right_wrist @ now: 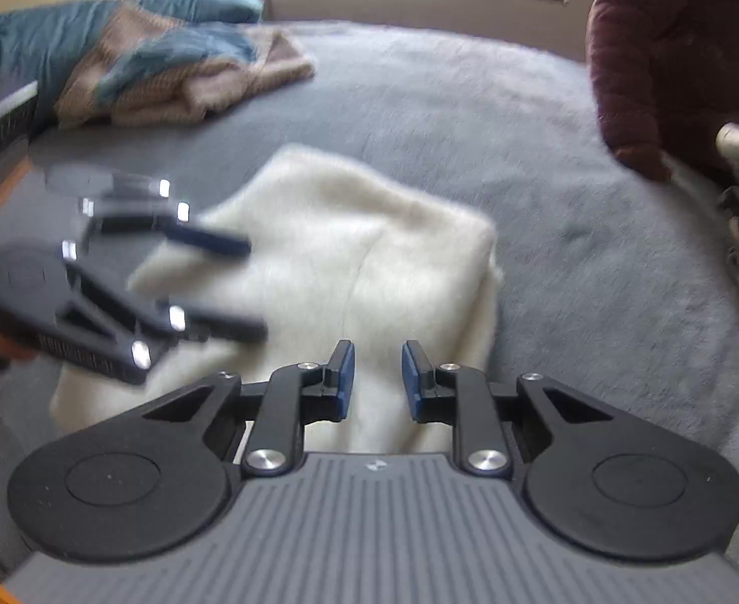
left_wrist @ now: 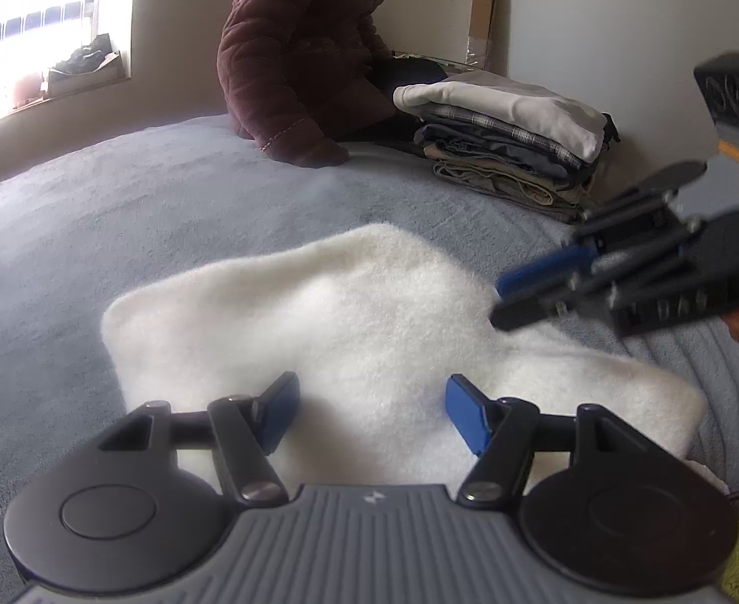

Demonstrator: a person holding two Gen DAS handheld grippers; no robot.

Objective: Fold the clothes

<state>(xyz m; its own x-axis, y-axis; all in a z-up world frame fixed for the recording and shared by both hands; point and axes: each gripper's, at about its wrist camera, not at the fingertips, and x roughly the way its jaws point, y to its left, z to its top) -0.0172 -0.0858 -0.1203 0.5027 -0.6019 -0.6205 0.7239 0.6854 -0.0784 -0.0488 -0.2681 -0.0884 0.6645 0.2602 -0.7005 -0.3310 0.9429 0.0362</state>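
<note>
My left gripper (left_wrist: 372,415) hangs just above the near edge of the white fleece garment (left_wrist: 349,317), jaws spread wide, nothing between the pads. My right gripper (right_wrist: 377,382) is over the same garment from its right side, jaws narrowed to a small gap; I see only fleece behind that gap, no cloth pinched, though the left wrist view is too blurred at the tips to rule out contact. The garment lies near me on the grey bedspread (left_wrist: 118,231), already doubled into a rough block with one thick folded edge on its right, but the near-right part runs out as a loose flap, so I judge this item partly folded: at least one more fold, then squaring. Far right, by the wall, stands a stack of folded clothes (left_wrist: 510,131), so several items look finished. Far left lies a rumpled blue and tan heap (right_wrist: 168,70); whether it is laundry or bedding I cannot tell. A person in a maroon quilted jacket (left_wrist: 299,50) sits beside the stack.
</note>
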